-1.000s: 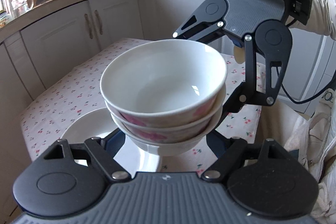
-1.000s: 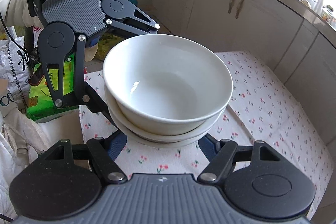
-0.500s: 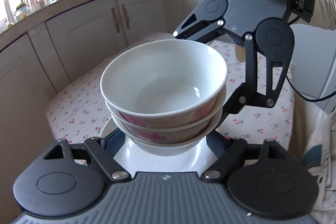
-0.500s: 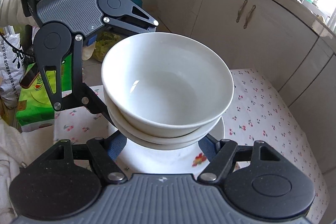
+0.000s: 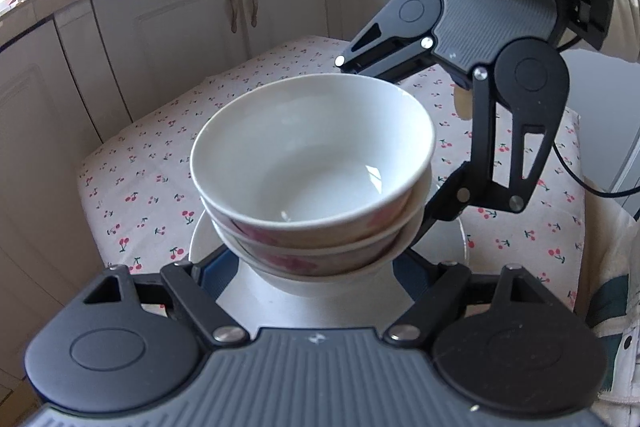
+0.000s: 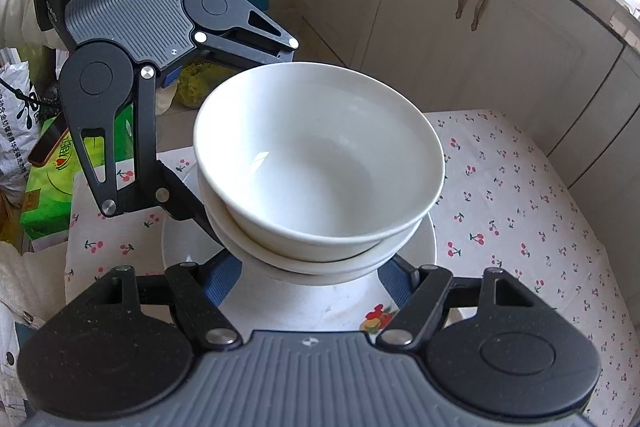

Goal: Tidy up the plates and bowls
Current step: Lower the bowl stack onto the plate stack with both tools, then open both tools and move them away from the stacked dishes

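White porcelain bowls (image 5: pixel 312 167), nested in a stack, hang just above a plate (image 6: pixel 304 303) on the cherry-print surface (image 5: pixel 160 163). Left claw (image 5: pixel 312 267) and right claw (image 6: pixel 310 267) clamp opposite sides; lower both evenly, centred, before releasing.

The bowl stack (image 5: pixel 312 179) hides most of the plate (image 6: pixel 424 247) beneath it. Both grippers' fingers (image 6: pixel 224 279) disappear under the bowls.

Three nested white bowls (image 5: pixel 312 167) with pink floral sides, upright, above white plate (image 6: pixel 332 299), fruit-print rim
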`<action>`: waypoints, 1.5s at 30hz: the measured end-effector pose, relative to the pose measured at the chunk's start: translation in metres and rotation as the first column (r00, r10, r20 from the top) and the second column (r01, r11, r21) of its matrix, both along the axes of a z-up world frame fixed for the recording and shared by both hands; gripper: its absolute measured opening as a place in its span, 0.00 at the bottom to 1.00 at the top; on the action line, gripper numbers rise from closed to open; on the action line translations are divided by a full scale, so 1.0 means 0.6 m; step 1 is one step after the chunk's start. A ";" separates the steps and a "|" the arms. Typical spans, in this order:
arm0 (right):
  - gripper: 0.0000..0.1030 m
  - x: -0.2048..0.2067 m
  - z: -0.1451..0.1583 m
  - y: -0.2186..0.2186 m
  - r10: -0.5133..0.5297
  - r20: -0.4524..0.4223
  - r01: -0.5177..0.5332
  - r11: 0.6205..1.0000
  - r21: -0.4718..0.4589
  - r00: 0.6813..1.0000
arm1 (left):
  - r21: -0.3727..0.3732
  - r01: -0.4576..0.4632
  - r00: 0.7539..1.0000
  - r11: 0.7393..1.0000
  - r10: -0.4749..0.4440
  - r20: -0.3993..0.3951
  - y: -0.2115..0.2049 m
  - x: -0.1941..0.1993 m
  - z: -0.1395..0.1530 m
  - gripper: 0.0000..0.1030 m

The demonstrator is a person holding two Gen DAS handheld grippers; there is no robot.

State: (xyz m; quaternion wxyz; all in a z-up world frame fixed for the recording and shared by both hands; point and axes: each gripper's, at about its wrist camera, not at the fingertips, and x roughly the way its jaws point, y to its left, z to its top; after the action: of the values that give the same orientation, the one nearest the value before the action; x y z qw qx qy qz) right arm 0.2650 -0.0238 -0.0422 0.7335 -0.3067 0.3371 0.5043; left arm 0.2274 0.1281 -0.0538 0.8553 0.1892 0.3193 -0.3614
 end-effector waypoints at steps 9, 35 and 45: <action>0.76 0.015 -0.011 -0.001 -0.020 -0.028 0.020 1.000 0.001 0.999 | -0.017 -0.011 0.999 1.000 0.011 -0.031 0.002 0.009 -0.011 0.81; 0.90 -0.016 -0.003 -0.014 -0.126 0.029 0.126 0.992 -0.006 0.992 | -0.033 -0.057 0.997 0.998 0.058 0.053 0.010 -0.039 -0.002 0.96; 1.00 -0.053 0.023 -0.056 -0.359 0.044 0.359 0.933 0.002 0.932 | -0.078 -0.201 0.963 0.976 0.211 0.166 0.012 -0.133 0.042 0.99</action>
State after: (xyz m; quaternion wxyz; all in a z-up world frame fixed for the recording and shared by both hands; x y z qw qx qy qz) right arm 0.2335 -0.0576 -0.0284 0.8194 -0.2530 0.3732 0.3539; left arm 0.1474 0.1355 -0.0283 0.9181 0.1595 0.2506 -0.2622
